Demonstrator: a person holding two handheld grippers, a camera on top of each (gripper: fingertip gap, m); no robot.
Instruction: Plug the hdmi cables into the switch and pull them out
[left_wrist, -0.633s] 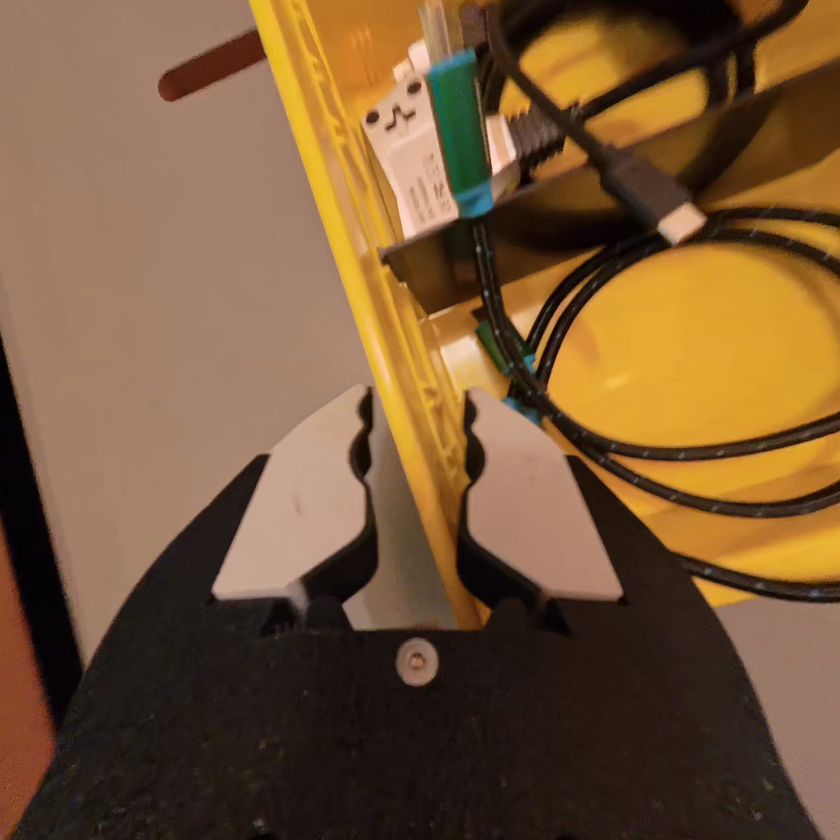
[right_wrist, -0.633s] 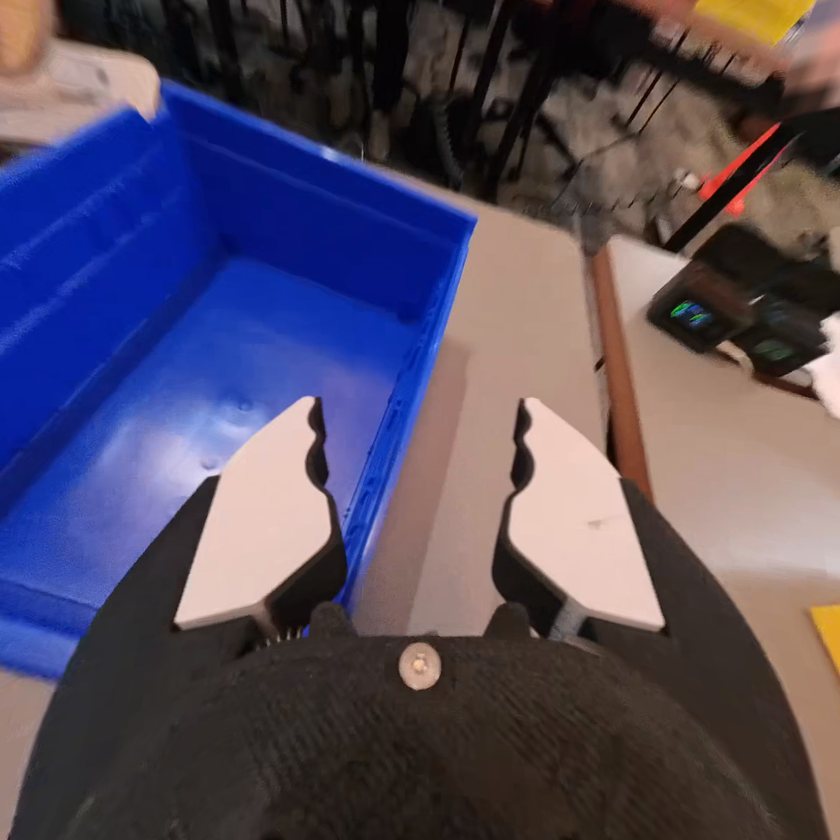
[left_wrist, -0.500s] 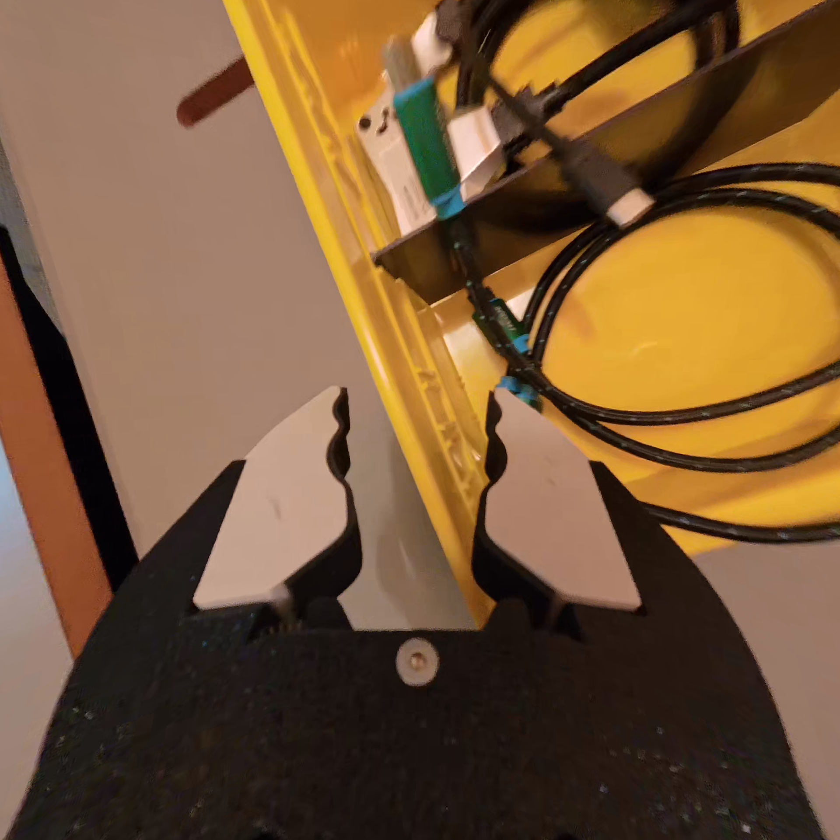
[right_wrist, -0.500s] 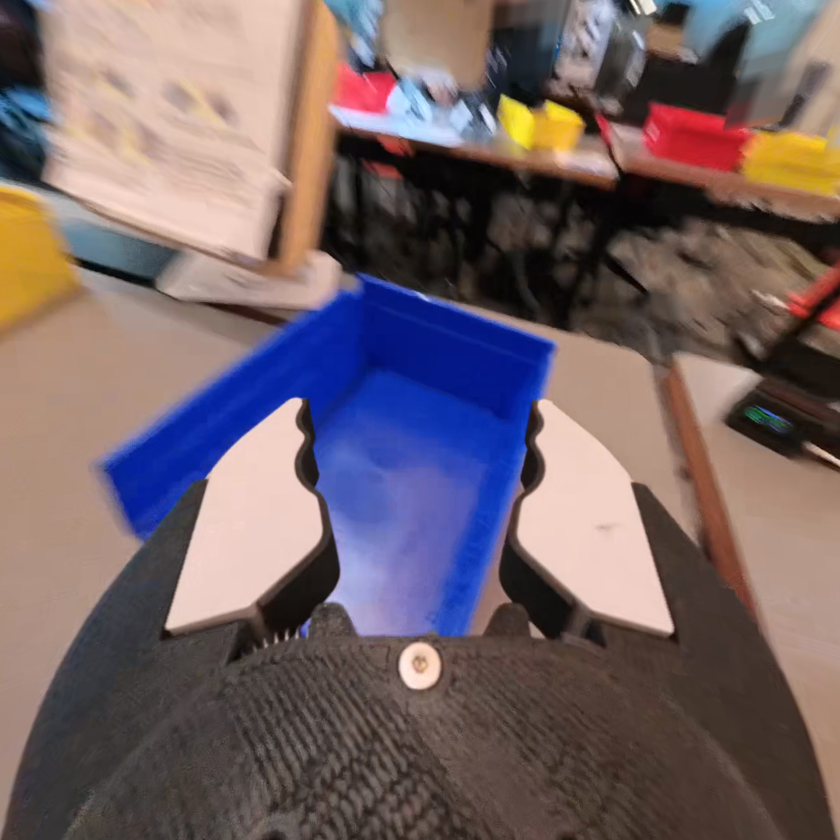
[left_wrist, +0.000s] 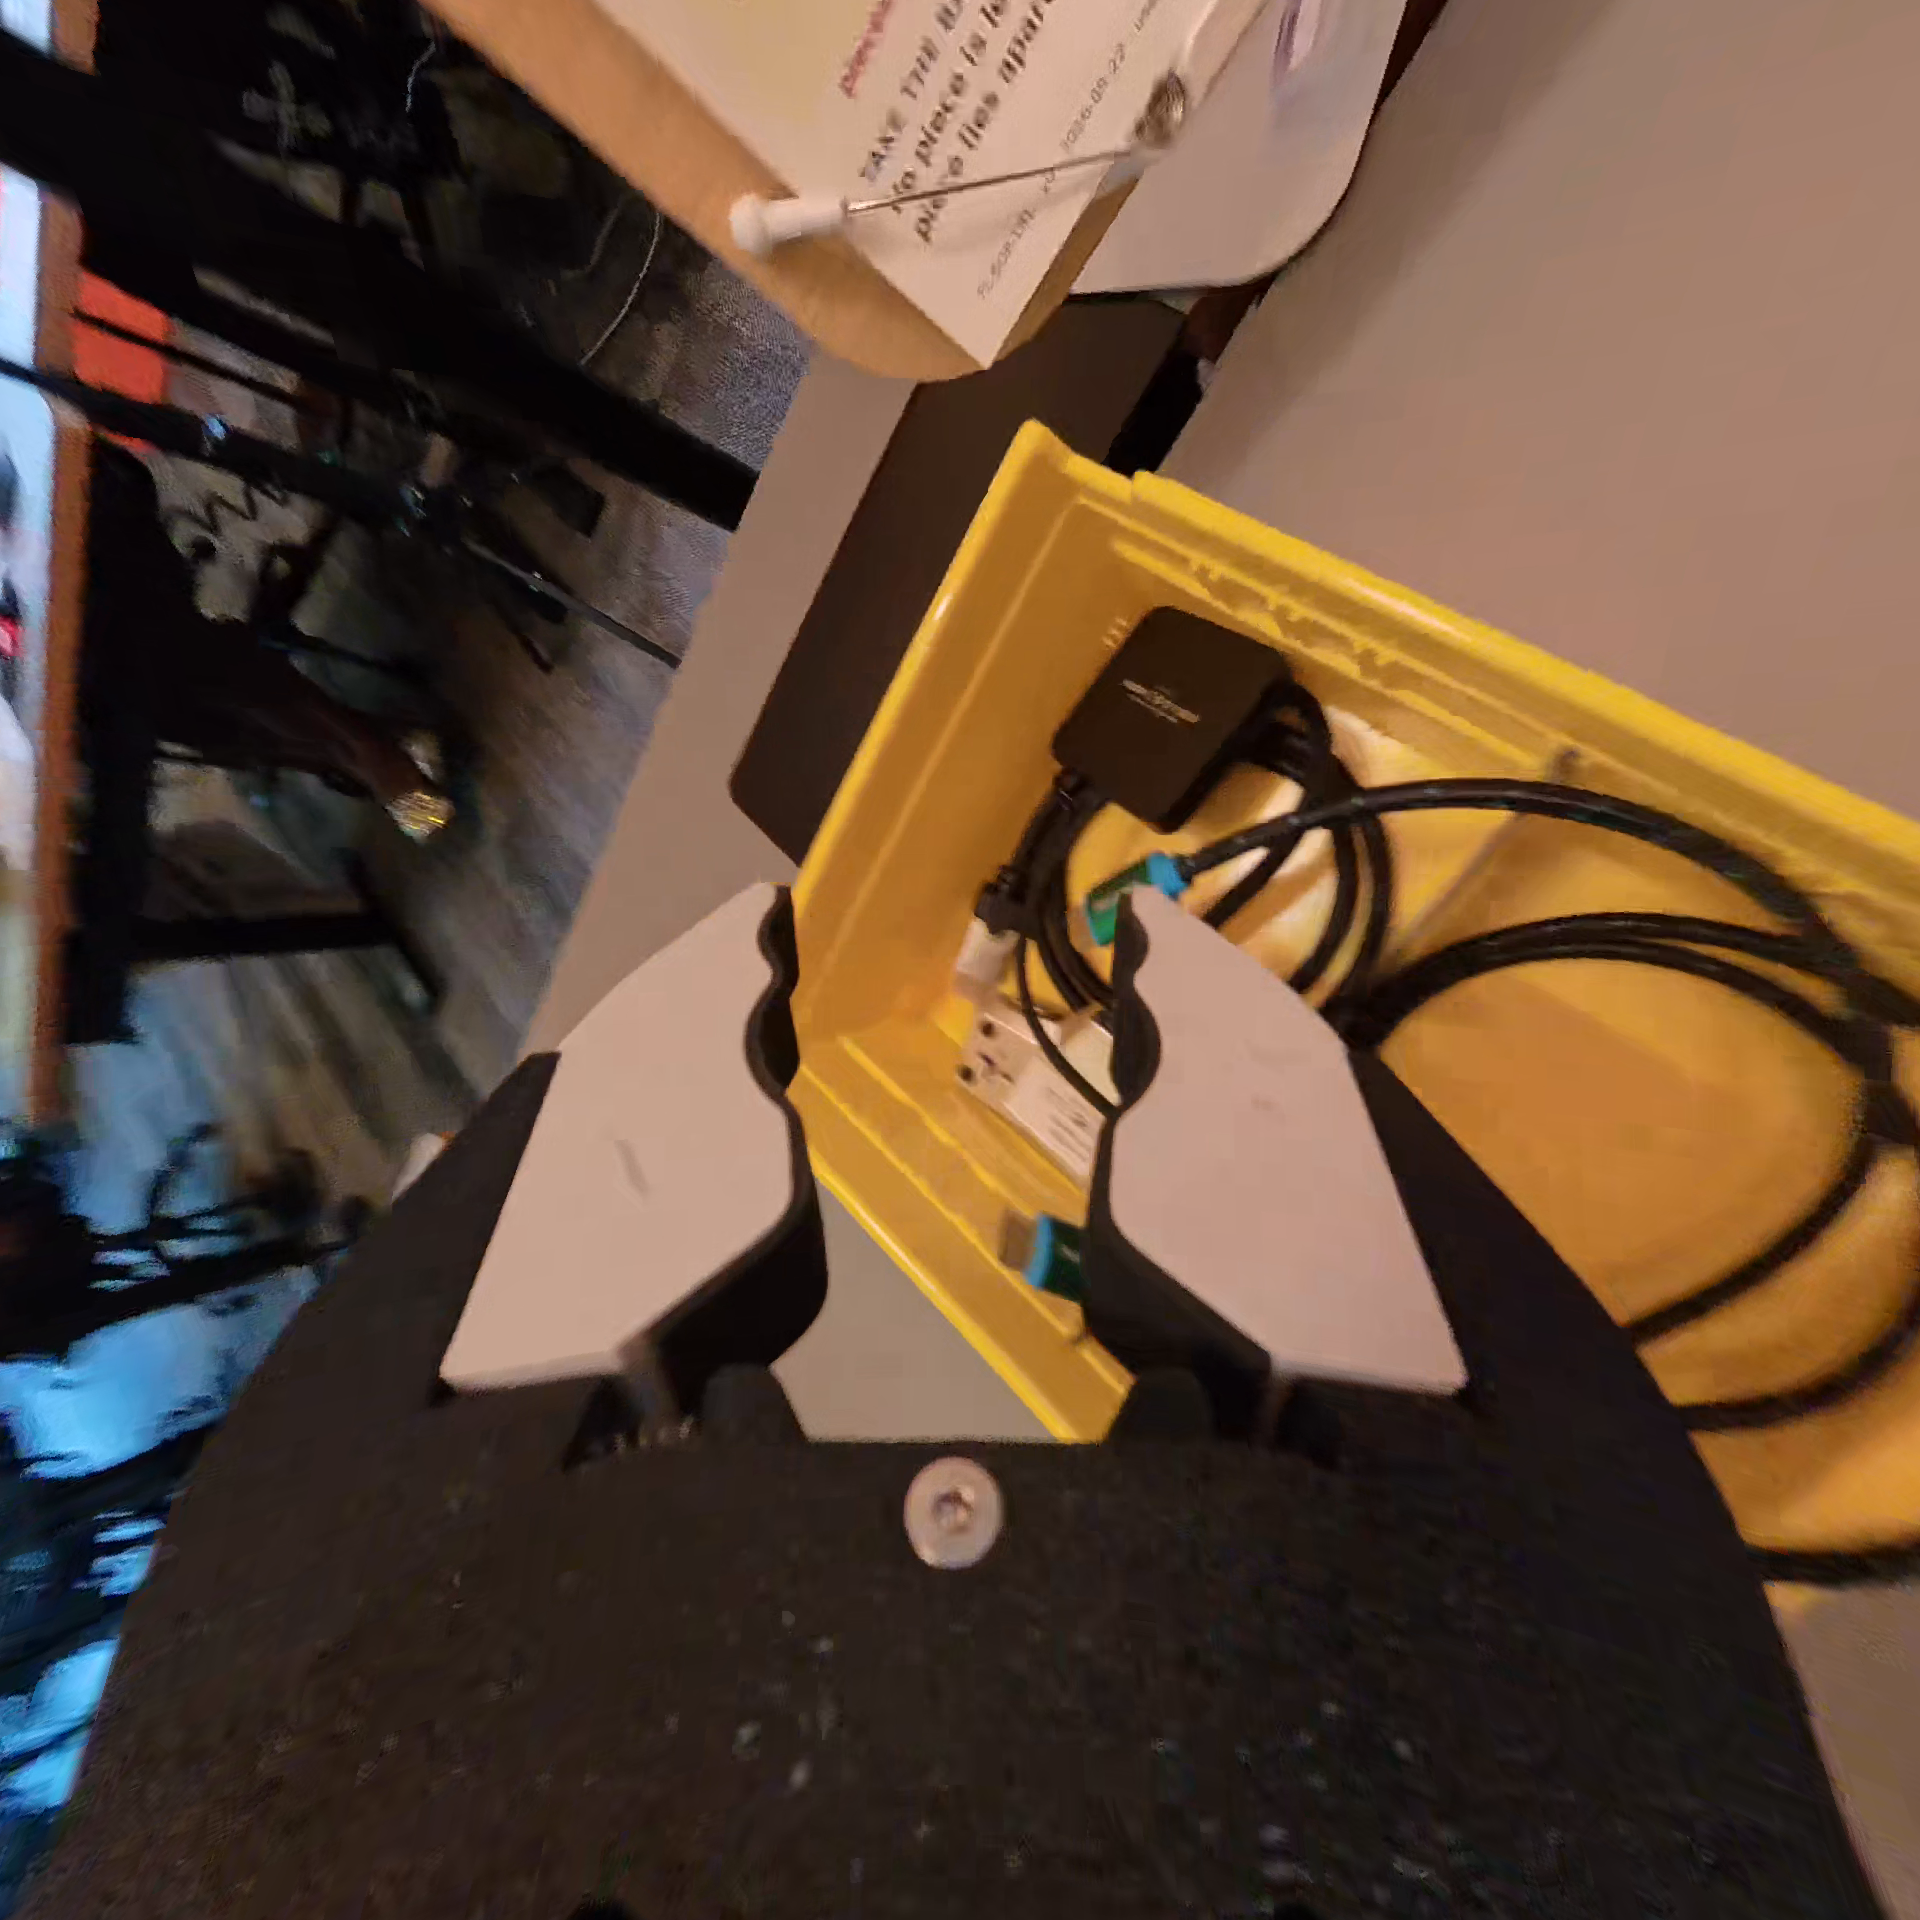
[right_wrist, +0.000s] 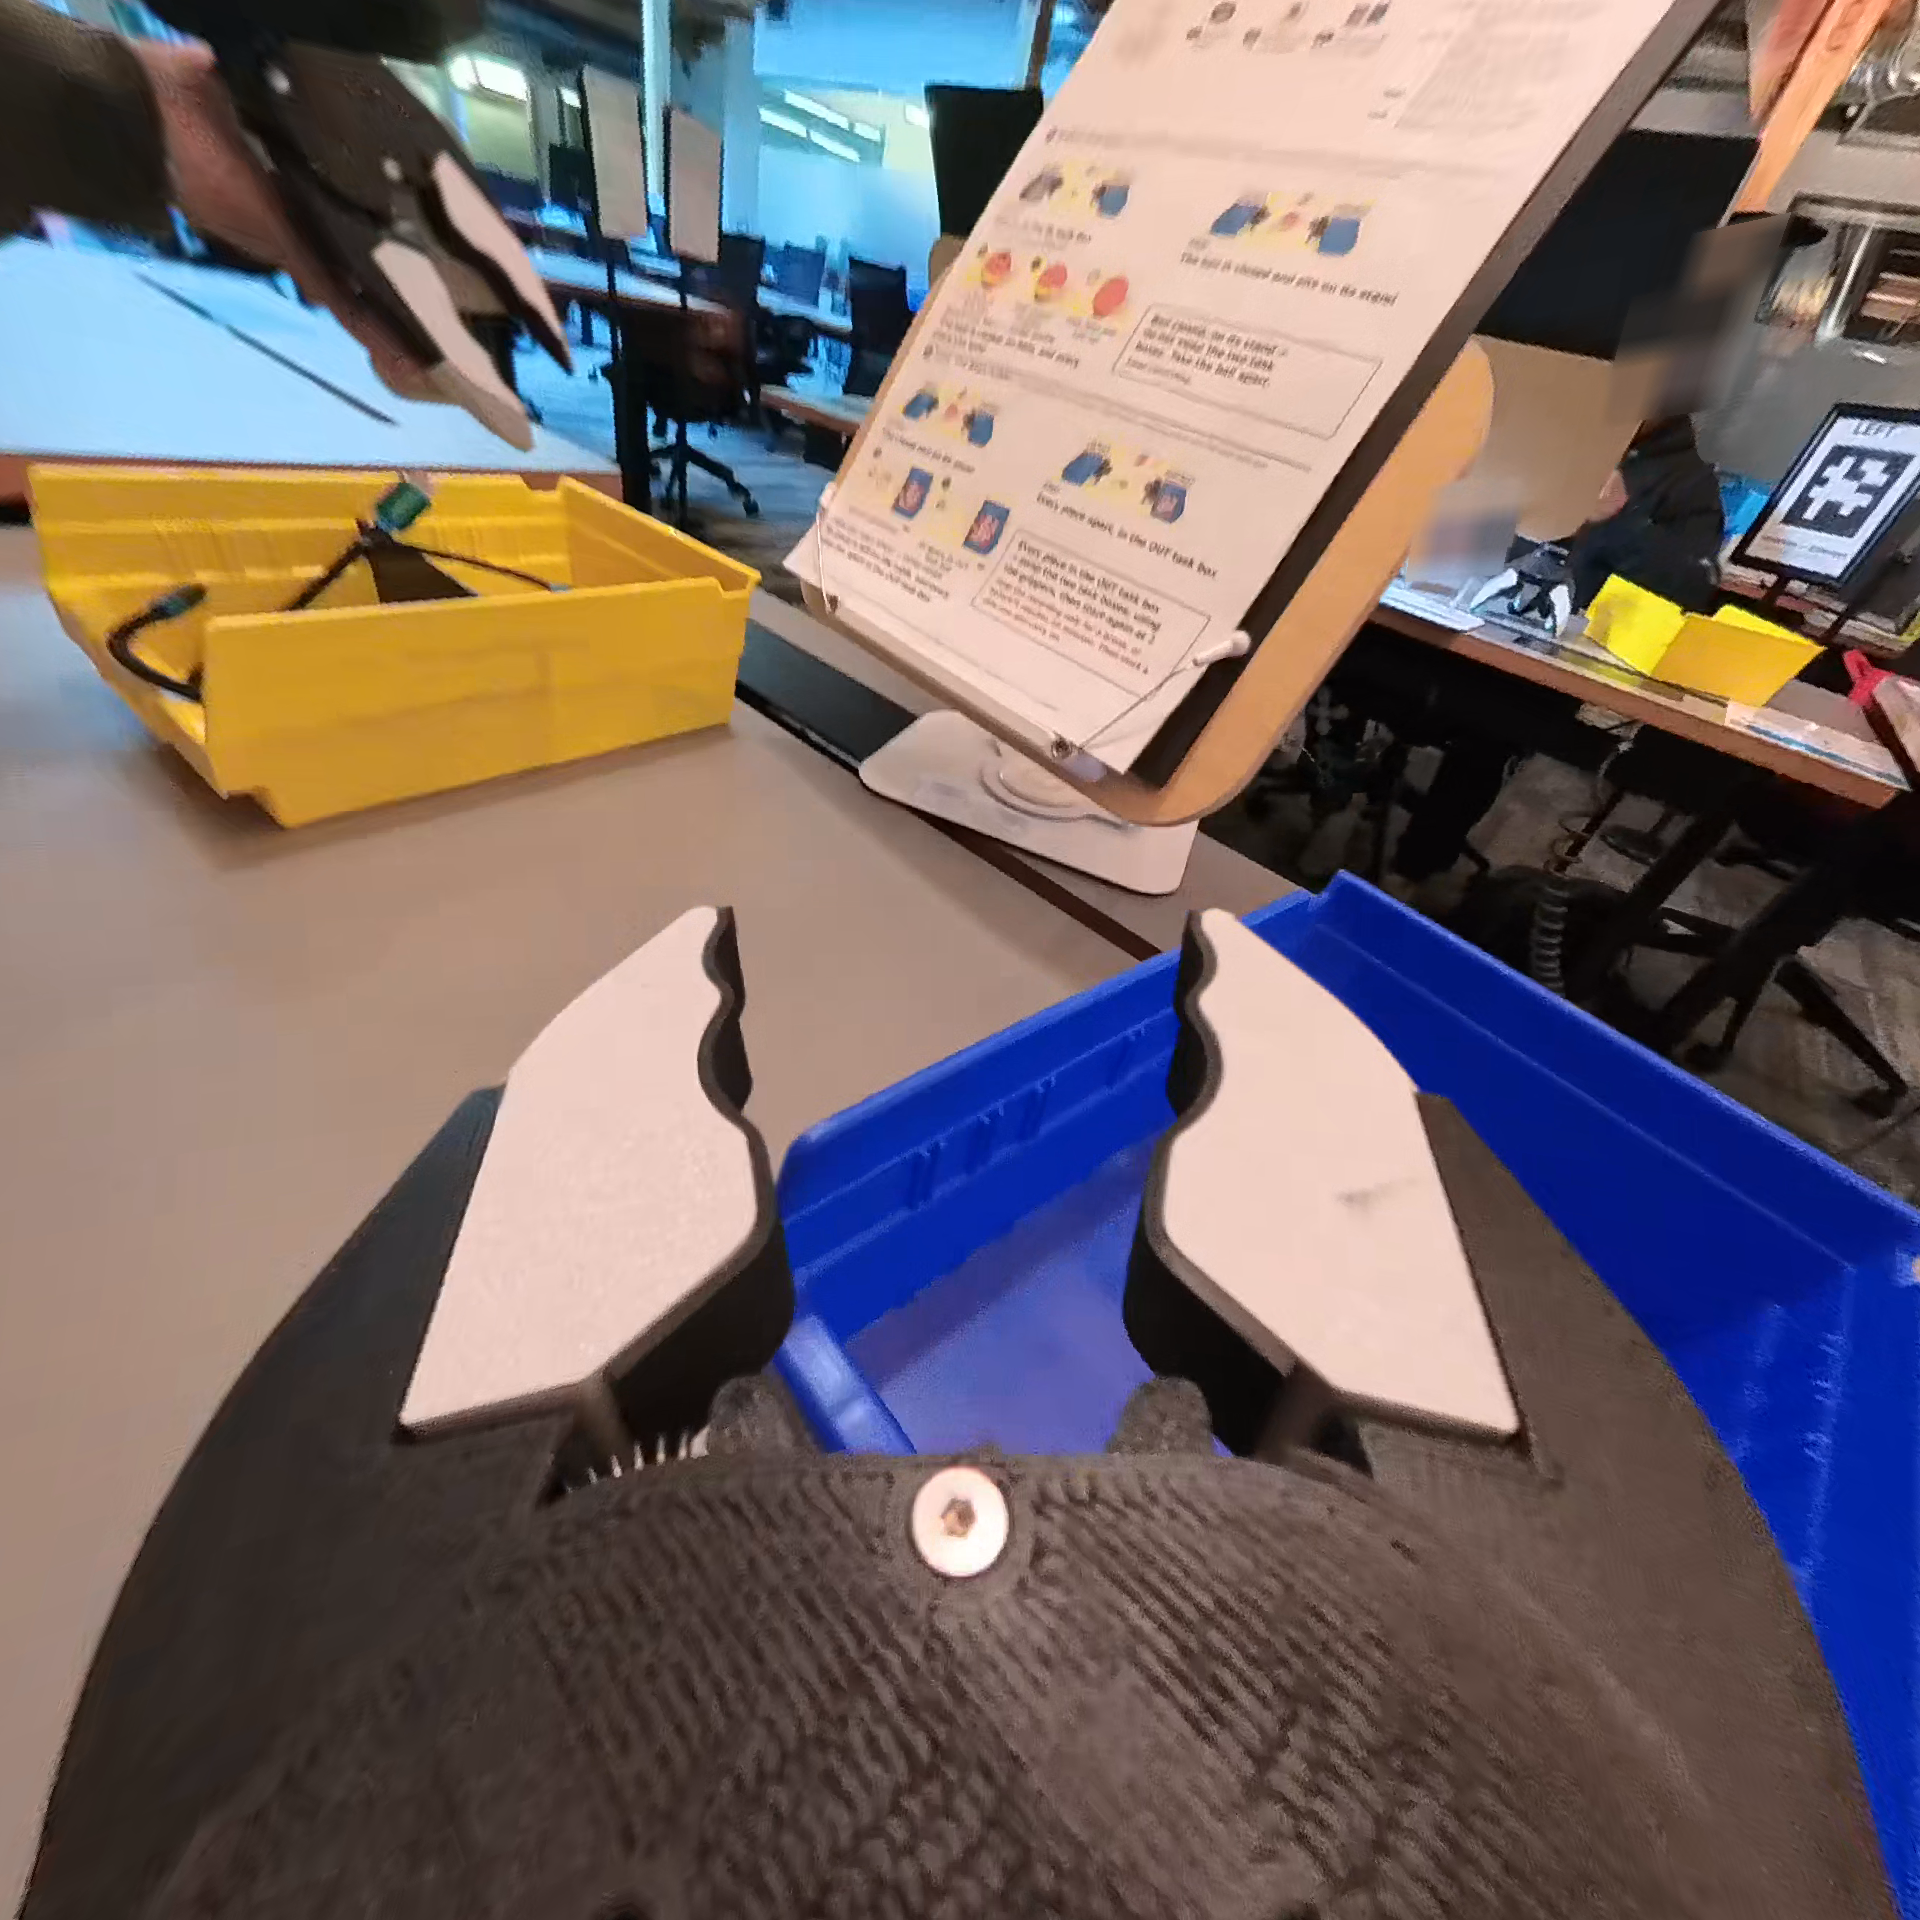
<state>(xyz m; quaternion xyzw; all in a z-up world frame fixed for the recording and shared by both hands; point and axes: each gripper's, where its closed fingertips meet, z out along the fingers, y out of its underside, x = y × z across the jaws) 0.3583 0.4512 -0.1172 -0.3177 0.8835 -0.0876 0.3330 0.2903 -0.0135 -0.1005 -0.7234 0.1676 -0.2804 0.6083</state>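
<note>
In the left wrist view a yellow bin (left_wrist: 914, 727) holds a black HDMI switch (left_wrist: 1169, 717) in its far corner, coiled black braided HDMI cables (left_wrist: 1621, 935) with green-and-blue plugs (left_wrist: 1127, 894), and a white adapter (left_wrist: 1029, 1081). My left gripper (left_wrist: 951, 914) is open and empty, hovering over the bin's near corner. My right gripper (right_wrist: 956, 935) is open and empty above the empty blue bin (right_wrist: 1558, 1122). The right wrist view also shows the yellow bin (right_wrist: 468, 675) at the left with the left gripper (right_wrist: 457, 301) above it.
An instruction sheet on a tilted wooden stand (right_wrist: 1174, 416) sits on a white base at the table's far edge between the bins. A black mat (left_wrist: 883, 592) lies beyond the yellow bin. Grey tabletop (right_wrist: 312, 987) lies between the bins. A person sits at another table (right_wrist: 1652, 509).
The left gripper has swung and pulled back from the yellow bin's wall and opened wider; the switch now shows. The right gripper has tilted up over the blue bin, staying open.
</note>
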